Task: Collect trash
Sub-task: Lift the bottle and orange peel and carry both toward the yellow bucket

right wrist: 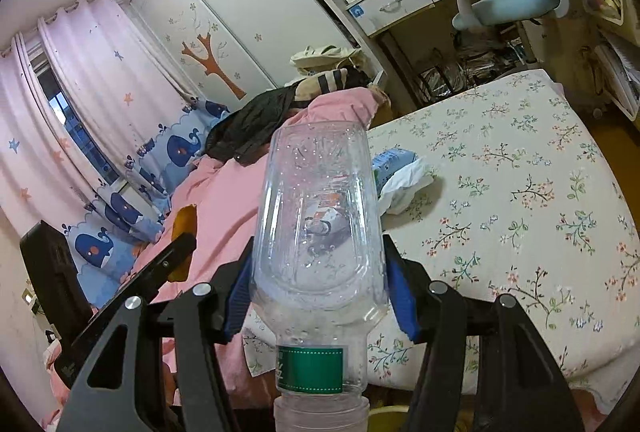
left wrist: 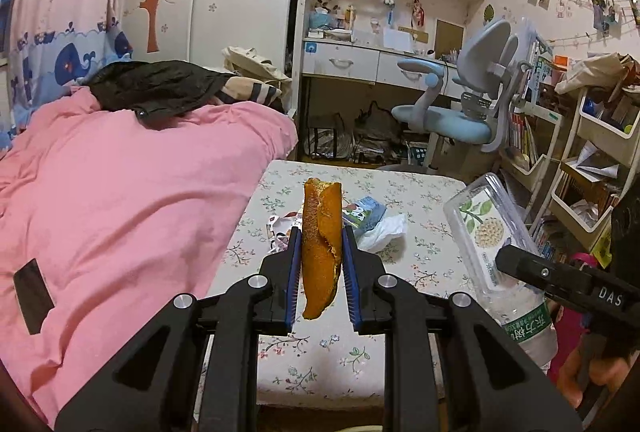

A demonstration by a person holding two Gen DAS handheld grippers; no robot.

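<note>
Orange peel (left wrist: 321,248) stood clamped upright in the left gripper (left wrist: 321,232) above the floral tabletop (left wrist: 420,192), near crumpled wrappers (left wrist: 376,222). From the right wrist, the right gripper (right wrist: 318,272) grasped an empty plastic bottle (right wrist: 316,224), neck toward the camera.

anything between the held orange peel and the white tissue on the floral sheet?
Yes: in the left wrist view a blue-and-white wrapper lies between the orange peel and the white tissue, resting against the tissue.
</note>
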